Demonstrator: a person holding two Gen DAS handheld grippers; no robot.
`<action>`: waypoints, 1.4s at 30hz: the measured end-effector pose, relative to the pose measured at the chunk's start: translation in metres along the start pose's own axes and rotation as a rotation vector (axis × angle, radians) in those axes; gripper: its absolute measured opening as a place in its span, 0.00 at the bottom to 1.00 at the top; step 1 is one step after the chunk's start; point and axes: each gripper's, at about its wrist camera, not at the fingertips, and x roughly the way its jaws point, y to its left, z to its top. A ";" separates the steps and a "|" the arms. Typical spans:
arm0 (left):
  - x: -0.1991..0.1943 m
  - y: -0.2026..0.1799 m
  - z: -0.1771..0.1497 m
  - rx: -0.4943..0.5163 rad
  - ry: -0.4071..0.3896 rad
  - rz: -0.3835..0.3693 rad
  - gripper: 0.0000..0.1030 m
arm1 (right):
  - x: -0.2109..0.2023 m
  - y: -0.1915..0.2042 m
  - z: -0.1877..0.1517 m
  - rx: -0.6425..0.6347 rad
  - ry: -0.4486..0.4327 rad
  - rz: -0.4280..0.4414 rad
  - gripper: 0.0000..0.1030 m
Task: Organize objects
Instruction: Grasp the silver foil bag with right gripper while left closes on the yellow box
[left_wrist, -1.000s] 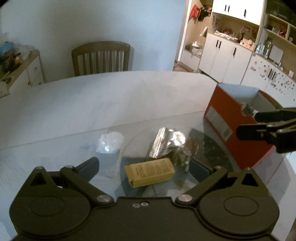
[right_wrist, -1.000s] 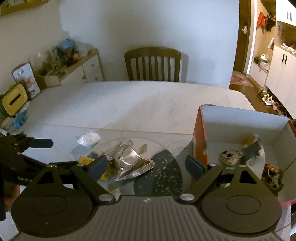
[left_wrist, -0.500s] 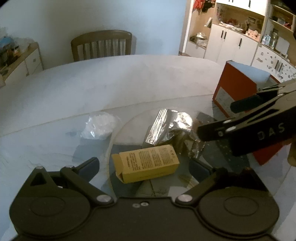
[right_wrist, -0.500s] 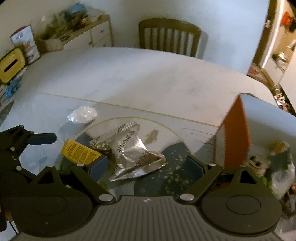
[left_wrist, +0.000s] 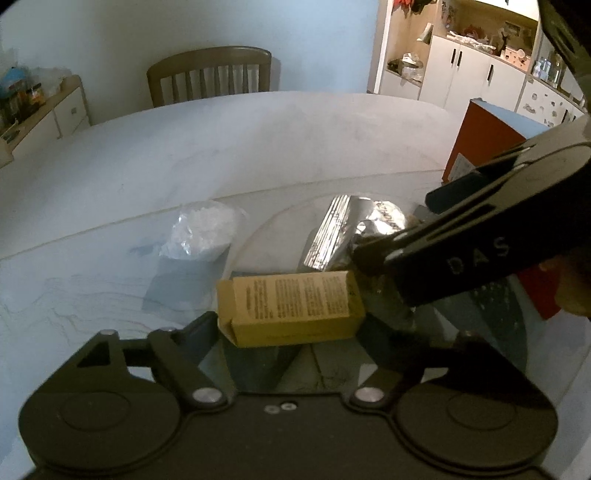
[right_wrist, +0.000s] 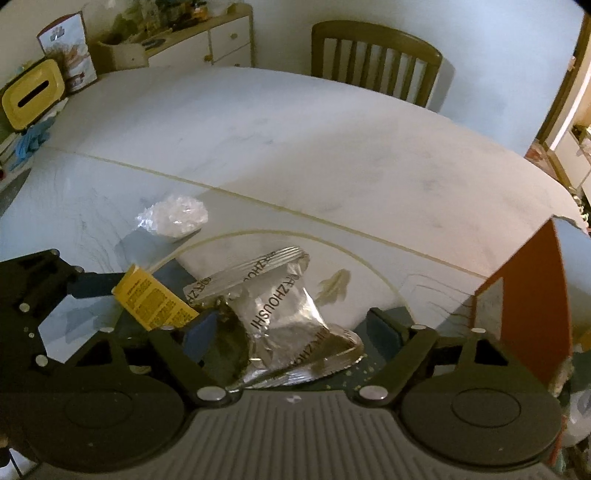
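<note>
Between open jaws — yellow box (left_wrist: 291, 308).

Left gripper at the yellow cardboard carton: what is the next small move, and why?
Probably finish closing the left gripper on the yellow cardboard carton. The carton already lies between its fingers, whose jaws have just been closing, but I cannot tell that the pads press it yet. The right gripper straddles the crumpled silver foil packet close beside it, so lift only once the grip is firm.
</note>
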 end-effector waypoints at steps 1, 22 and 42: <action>-0.001 0.000 0.000 0.000 -0.003 0.000 0.78 | 0.002 0.001 0.000 -0.002 0.004 0.002 0.79; -0.010 0.004 -0.002 -0.017 -0.003 -0.025 0.67 | -0.006 0.006 -0.001 0.035 0.007 -0.007 0.41; -0.062 -0.002 0.002 -0.019 -0.074 -0.078 0.67 | -0.086 -0.004 -0.022 0.180 -0.095 -0.014 0.40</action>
